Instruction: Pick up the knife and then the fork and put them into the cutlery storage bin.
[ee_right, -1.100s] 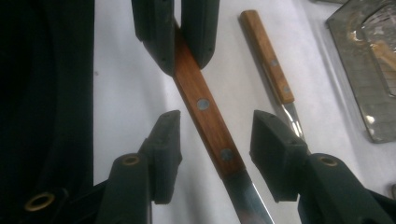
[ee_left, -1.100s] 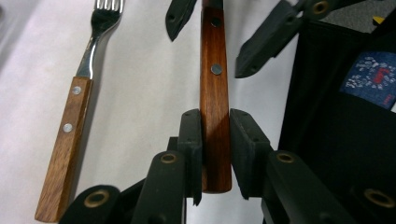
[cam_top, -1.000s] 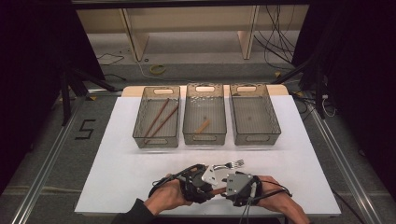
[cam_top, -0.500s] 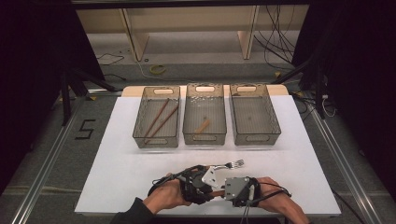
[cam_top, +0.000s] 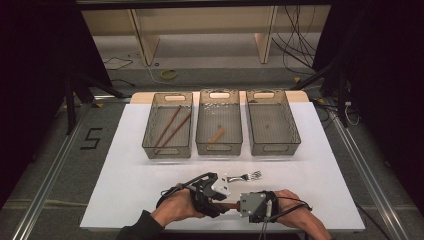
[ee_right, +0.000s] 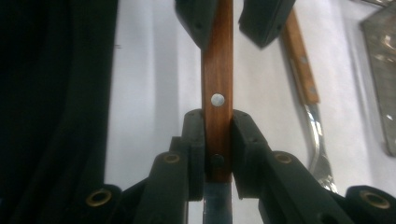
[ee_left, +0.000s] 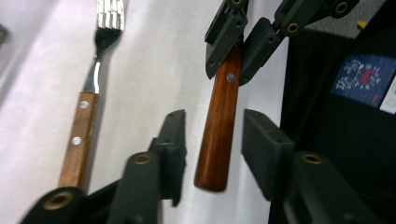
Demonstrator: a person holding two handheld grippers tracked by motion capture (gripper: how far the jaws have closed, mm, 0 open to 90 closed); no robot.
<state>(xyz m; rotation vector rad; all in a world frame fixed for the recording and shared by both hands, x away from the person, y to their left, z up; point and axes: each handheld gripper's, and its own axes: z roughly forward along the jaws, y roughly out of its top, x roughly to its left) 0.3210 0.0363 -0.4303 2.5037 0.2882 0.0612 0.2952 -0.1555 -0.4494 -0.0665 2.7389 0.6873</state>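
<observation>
A wooden-handled utensil [ee_right: 217, 79] with rivets is held level just above the white table top near its front edge. My right gripper [ee_right: 218, 126] is shut on the handle where the metal begins, its jaws having just closed tight. My left gripper [ee_left: 215, 140] stands open around the handle's free end [ee_left: 218, 140]. Its jaws have just been opening, and there is a gap on each side. In the high view the left gripper [cam_top: 210, 192] and right gripper [cam_top: 250, 204] face each other. A wooden-handled fork [cam_top: 245, 176] lies on the table just beyond them.
Three clear bins stand in a row at the back. The left bin [cam_top: 150, 145] holds two chopsticks, the middle bin [cam_top: 200, 120] a short wooden piece, and the right bin [cam_top: 295, 135] looks bare. The white table top [cam_top: 125, 190] ends just behind my hands.
Both hands have kept their place. The high view is too small to show any difference at the jaws.
</observation>
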